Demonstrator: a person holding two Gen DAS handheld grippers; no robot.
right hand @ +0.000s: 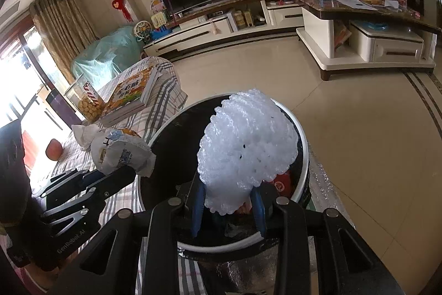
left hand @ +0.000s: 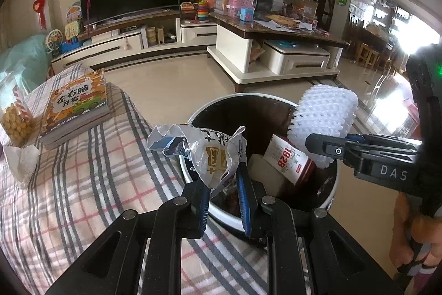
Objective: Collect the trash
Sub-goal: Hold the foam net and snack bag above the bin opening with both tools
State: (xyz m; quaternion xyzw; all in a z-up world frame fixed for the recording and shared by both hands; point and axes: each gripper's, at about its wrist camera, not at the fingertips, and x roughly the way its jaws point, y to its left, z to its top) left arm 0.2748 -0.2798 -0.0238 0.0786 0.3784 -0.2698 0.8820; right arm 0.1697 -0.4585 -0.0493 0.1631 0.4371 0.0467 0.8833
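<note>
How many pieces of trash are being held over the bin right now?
2: a crumpled wrapper in the left gripper, a white foam net in the right gripper.

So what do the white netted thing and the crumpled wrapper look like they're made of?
The netted sleeve looks like soft foam mesh, matte white with an open knobbly weave. The wrapper seems to be thin plastic film with a glossy print, sharply creased.

Open round trash bin (left hand: 330,185) mouth at center, partly blocked: red-and-white carton (left hand: 287,161) inside toward 3 o'clock, white foam net (left hand: 323,115) overhanging at 1 o'clock, crumpled wrapper (left hand: 204,154) over the 9 o'clock rim. Books (left hand: 76,107), snack jar (left hand: 15,115) and tissue (left hand: 23,162) crowding the plaid surface (left hand: 83,206) at 9 to 10 o'clock. Bare floor (left hand: 171,85) beyond at 12.
</note>
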